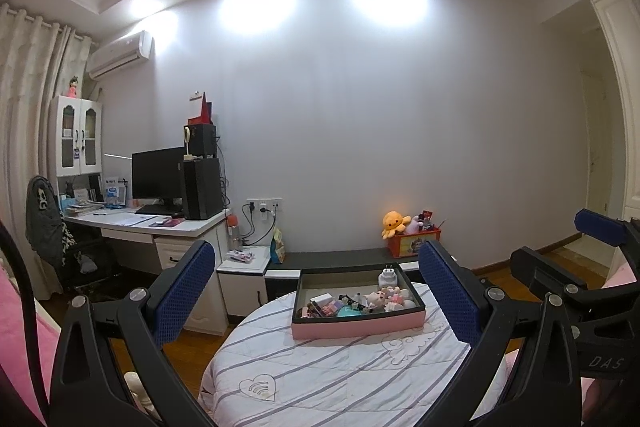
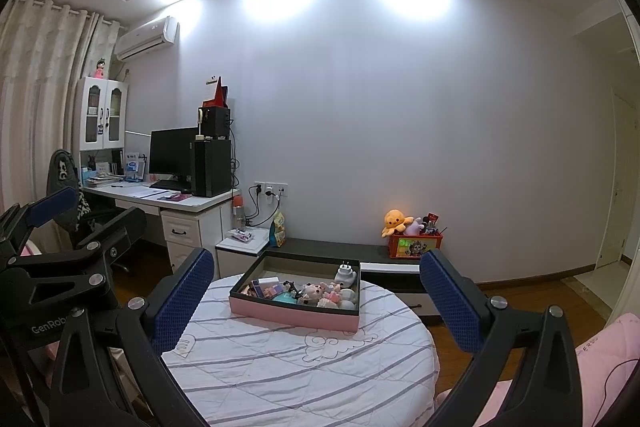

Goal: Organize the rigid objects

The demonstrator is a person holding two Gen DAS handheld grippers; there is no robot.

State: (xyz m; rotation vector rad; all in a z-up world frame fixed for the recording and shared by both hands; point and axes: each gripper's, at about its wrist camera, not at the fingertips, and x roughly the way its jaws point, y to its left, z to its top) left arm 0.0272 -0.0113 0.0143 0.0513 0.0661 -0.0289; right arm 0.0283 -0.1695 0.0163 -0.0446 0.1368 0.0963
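A shallow pink box [image 1: 356, 327] with a dark rim sits on a round table under a striped white quilt [image 1: 320, 371]. It holds a white plug adapter [image 1: 388, 277], small doll figures [image 1: 386, 297], a teal item and other small objects. It also shows in the right wrist view [image 2: 292, 315], with the adapter [image 2: 346, 275] at its far right. My left gripper [image 1: 318, 291] is open and empty, held above the table's near side. My right gripper [image 2: 316, 301] is open and empty, also short of the box. Each gripper shows at the edge of the other's view.
A low dark bench [image 2: 332, 249] stands behind the table with an orange toy bin [image 2: 416, 245] and a yellow plush octopus [image 2: 396, 221]. A white desk [image 2: 168, 197] with monitor and speakers stands at the left. A white nightstand [image 2: 240, 247] is beside it. Pink bedding [image 2: 600, 355] lies at the right.
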